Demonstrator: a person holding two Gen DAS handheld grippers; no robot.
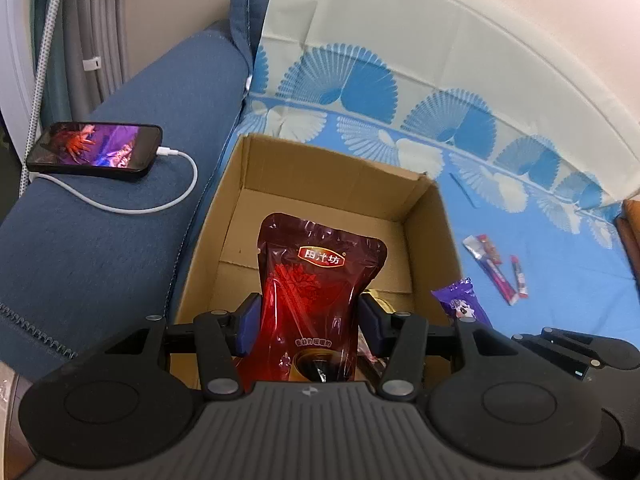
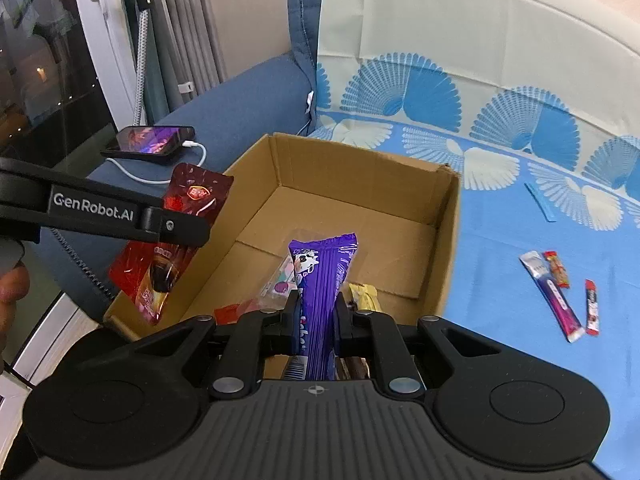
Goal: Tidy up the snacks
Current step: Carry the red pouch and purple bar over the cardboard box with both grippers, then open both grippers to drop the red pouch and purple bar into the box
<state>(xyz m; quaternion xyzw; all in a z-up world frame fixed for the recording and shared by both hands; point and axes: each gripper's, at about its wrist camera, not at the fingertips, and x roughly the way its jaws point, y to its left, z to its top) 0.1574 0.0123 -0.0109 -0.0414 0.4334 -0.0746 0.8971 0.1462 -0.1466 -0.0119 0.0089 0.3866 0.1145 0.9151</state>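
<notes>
Sofa [image 1: 100,240] with fan-print sheet [image 1: 520,248] under cardboard box [image 1: 344,184]; left jaws grasp red pouch [image 1: 316,280], right purple packet [image 2: 320,292].

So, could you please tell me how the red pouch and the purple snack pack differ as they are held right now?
The red pouch is wide and glossy, translucent dark red; the purple snack pack is narrow, opaque, with a cartoon cow. The left gripper stands fairly wide around the red pouch, while the right gripper is nearly closed on the purple snack pack. Both are held over the cardboard box.

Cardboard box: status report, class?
Left gripper clamps dark red drink pouch. Right gripper clamps purple wrapper. Brown cardboard box open, unobstructed.
</notes>
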